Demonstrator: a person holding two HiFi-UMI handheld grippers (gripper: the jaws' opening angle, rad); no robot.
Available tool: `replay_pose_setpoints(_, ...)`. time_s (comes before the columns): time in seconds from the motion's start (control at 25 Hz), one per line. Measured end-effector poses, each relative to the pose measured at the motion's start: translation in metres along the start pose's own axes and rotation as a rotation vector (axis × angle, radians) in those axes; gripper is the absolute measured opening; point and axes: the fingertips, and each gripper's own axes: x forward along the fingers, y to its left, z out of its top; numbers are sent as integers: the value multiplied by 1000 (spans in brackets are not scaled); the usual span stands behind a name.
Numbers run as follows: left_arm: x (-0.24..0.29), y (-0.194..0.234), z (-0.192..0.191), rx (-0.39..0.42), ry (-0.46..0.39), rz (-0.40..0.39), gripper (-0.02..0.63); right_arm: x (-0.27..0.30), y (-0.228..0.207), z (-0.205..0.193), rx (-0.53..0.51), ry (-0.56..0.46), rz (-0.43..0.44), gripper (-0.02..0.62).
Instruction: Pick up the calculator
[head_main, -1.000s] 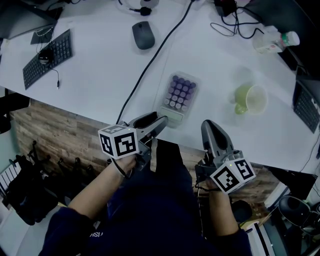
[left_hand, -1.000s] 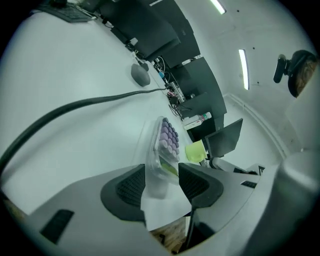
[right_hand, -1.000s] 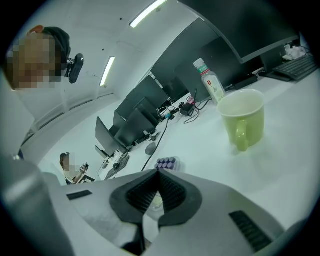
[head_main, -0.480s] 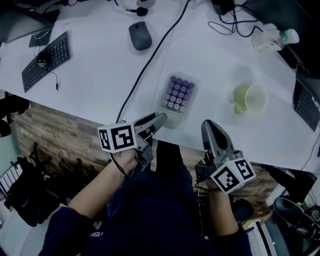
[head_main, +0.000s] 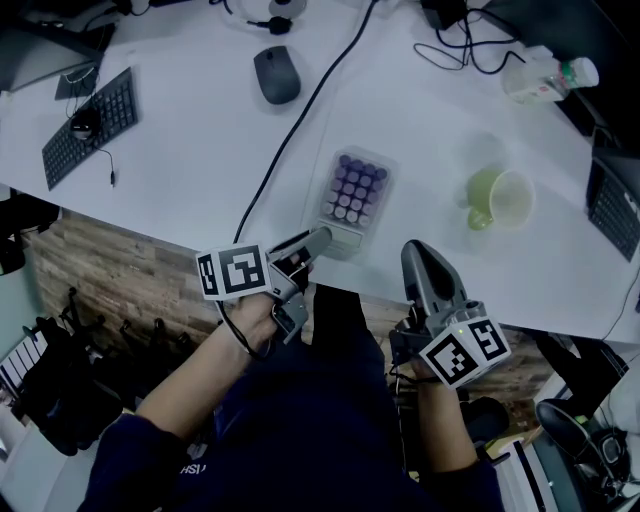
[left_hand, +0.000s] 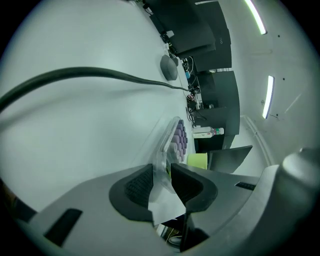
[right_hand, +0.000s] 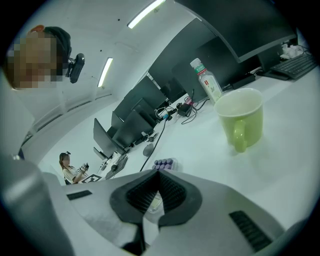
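Note:
The calculator (head_main: 352, 195), a clear case with purple buttons, lies flat on the white desk (head_main: 190, 150) near its front edge. My left gripper (head_main: 318, 238) is at the calculator's near end. In the left gripper view the calculator (left_hand: 177, 140) has its clear edge between the closing jaws of the left gripper (left_hand: 162, 172), with slight gaps still beside the pads. My right gripper (head_main: 418, 250) hovers shut over the desk's front edge, right of the calculator and apart from it. In the right gripper view the calculator (right_hand: 164, 163) shows just past the right gripper (right_hand: 159, 175).
A green mug (head_main: 500, 198) stands right of the calculator. A black cable (head_main: 300, 130) runs from the desk's back to its front edge just left of the calculator. A mouse (head_main: 276, 73), a keyboard (head_main: 90, 125) and a bottle (head_main: 550, 78) lie farther off.
The left gripper has rolled in place and its jaws have narrowed around the calculator's near end. The right gripper has not moved.

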Motion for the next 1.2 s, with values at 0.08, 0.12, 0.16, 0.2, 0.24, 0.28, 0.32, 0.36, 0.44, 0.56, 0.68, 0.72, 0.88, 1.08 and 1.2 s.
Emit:
replay_pose_setpoints(0.08, 0, 0, 1, -19, -1, -4, 127, 0, 0, -1, 2, 0, -2, 3)
replay_pose_setpoints(0.12, 0, 0, 1, -30, -2, -6, 126, 1, 0, -1, 3, 0, -3, 3)
replay_pose_setpoints(0.16, 0, 0, 2, -40, -3, -9, 123, 1, 0, -2, 4, 0, -3, 3)
replay_pose_setpoints(0.2, 0, 0, 2, -50, -3, -12, 121, 2, 0, -2, 6, 0, -3, 3)
replay_pose_setpoints(0.24, 0, 0, 3, -59, -5, -15, 118, 2, 1, -3, 6, 1, -2, 3)
replay_pose_setpoints(0.28, 0, 0, 3, -68, -7, -18, 117, 3, 1, -3, 6, 2, -2, 3)
replay_pose_setpoints(0.32, 0, 0, 3, -77, -10, -22, 115, 3, 1, -3, 5, 2, -1, 3)
replay_pose_setpoints(0.36, -1, 0, 3, -86, -14, -27, 114, 3, 2, -3, 3, 2, 0, 3)
replay_pose_setpoints(0.44, -1, 0, 4, -101, -25, -37, 109, 3, 2, -3, 1, 2, 0, 3)
replay_pose_setpoints(0.56, -2, -2, 7, -110, -42, -55, 104, 3, 3, -3, 0, -1, -2, 3)
replay_pose_setpoints(0.68, -2, -4, 9, -111, -49, -67, 103, 3, 3, -3, 1, -2, -2, 3)
replay_pose_setpoints(0.72, -3, -4, 10, -111, -50, -70, 103, 3, 3, -3, 1, -4, -3, 3)
replay_pose_setpoints(0.88, -4, -6, 12, -116, -62, -99, 101, 2, 3, -2, -3, -11, -5, 3)
replay_pose_setpoints(1.08, -9, -15, 16, -130, -82, -138, 103, 1, 8, 4, -14, -29, -3, 3)
replay_pose_setpoints(1.2, -13, -27, 21, -136, -97, -180, 102, -1, 14, 9, -25, -43, -2, 3)
